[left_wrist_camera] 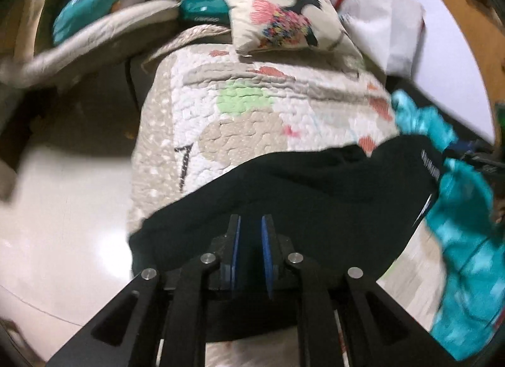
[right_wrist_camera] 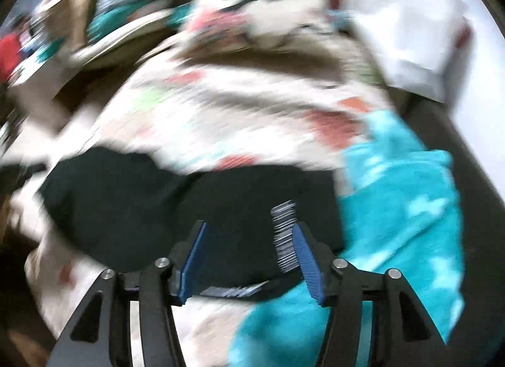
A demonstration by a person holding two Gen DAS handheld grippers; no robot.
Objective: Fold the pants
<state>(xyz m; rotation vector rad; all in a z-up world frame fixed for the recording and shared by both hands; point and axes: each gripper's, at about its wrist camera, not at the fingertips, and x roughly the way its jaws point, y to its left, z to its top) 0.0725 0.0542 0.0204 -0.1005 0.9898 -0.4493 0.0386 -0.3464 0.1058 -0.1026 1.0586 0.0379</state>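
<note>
Item: black pants (left_wrist_camera: 300,190), lying across the near part of a quilted bedspread (left_wrist_camera: 240,95), long axis running left to right across both views. Left gripper (left_wrist_camera: 251,225): fingers nearly together with a narrow gap, directly over the pants' near edge; whether cloth sits between them cannot be told. Right gripper (right_wrist_camera: 249,231): fingers wide apart, holding nothing, over the pants' right end, where white lettering shows. A turquoise patterned garment (right_wrist_camera: 404,196) lies just beside that end, touching it. Left view adds a bird-print cushion (left_wrist_camera: 277,7) farther back and pale floor (left_wrist_camera: 63,209); right view is heavily blurred.
</note>
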